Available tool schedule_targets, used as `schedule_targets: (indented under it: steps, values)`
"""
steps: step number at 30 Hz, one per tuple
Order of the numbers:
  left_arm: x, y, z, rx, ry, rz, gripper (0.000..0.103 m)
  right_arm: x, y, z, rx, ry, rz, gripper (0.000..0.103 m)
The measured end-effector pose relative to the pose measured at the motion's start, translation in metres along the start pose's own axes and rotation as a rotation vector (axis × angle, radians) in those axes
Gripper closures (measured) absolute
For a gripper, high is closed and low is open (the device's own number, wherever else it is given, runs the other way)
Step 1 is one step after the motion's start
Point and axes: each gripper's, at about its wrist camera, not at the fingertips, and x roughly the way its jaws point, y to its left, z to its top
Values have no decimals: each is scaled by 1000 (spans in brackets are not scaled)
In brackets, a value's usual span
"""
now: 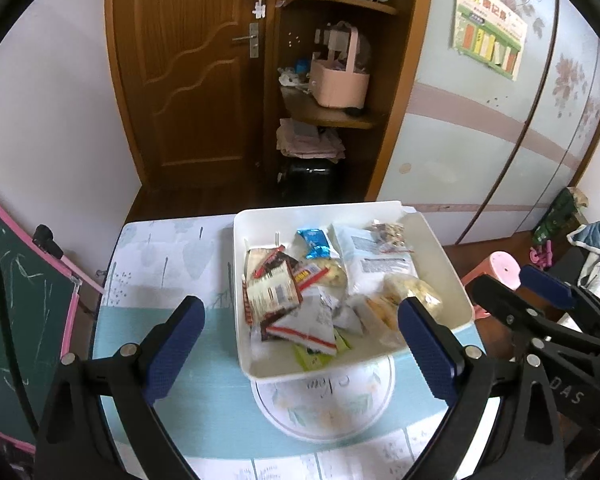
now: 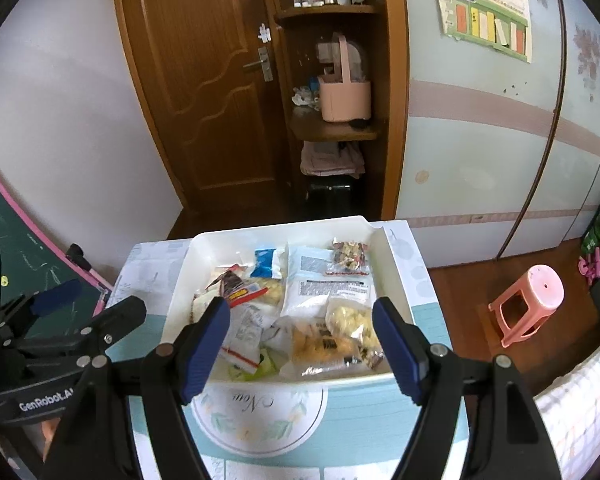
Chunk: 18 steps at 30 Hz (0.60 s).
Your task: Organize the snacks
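All of the snack packets that can be seen lie heaped in the white tray (image 1: 440, 240), which sits on the counter (image 1: 172, 248) toward its far right part; none lies loose on the bare cloth around it. In the left wrist view a red-and-brown wrapper (image 1: 272, 288) sits at about 9 o'clock in the tray, a blue packet (image 1: 314, 242) near 12, a large white pouch (image 1: 372, 256) at 1 to 2 o'clock, and a clear bag of pale puffs (image 1: 416, 294) at 4. The left tool (image 1: 300, 356) hangs above the near edge of the tray, released, nothing between its pads. The right tool (image 2: 300, 344) is likewise spread wide and empty over the near half of the heap. Judging from this, the gathering looks finished, or nearly so; what may remain is neatening the jumble, since the packets overlap at all angles.
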Motion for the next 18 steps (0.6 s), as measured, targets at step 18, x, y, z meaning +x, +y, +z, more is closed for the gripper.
schedule_targets:
  steps: [18]
  values:
    - [-121,5,-138,43,-24,89,1,-103,23,-128,-10,-16,87,28]
